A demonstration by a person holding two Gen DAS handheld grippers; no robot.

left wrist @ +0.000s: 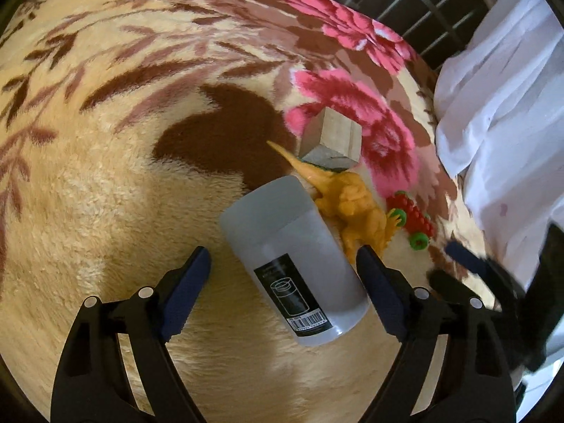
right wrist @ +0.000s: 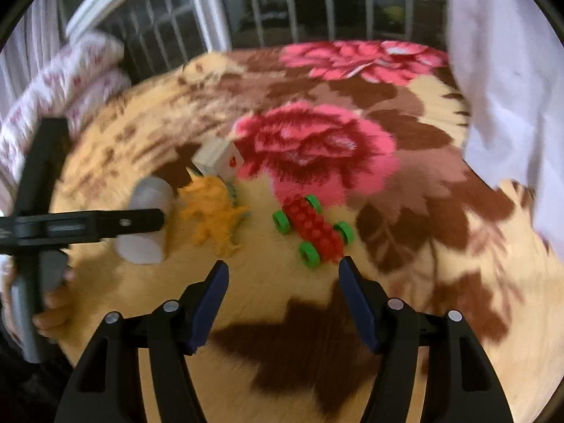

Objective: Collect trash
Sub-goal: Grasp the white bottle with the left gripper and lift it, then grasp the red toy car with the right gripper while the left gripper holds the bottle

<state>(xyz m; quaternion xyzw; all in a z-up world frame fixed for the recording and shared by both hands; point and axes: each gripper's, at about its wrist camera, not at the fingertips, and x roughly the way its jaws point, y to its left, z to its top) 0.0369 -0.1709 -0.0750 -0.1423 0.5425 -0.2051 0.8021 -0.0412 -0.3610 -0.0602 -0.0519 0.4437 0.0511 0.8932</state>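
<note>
Lay slantwise between the released left tongs (left wrist: 283, 264), long axis skewed: translucent canister (left wrist: 290, 259) on bed blanket (left wrist: 105, 194); right tongs (right wrist: 282, 269) farther, released.

A bed with a fuzzy flower blanket (left wrist: 105, 183) holds a white bottle (left wrist: 292, 257), orange dinosaur (left wrist: 359, 211), red toy car (right wrist: 313, 229) and wooden block (left wrist: 335, 137).

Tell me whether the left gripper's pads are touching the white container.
Apart. In the left wrist view the white container lies between the left gripper's open fingers, with blanket showing beside each pad.
</note>
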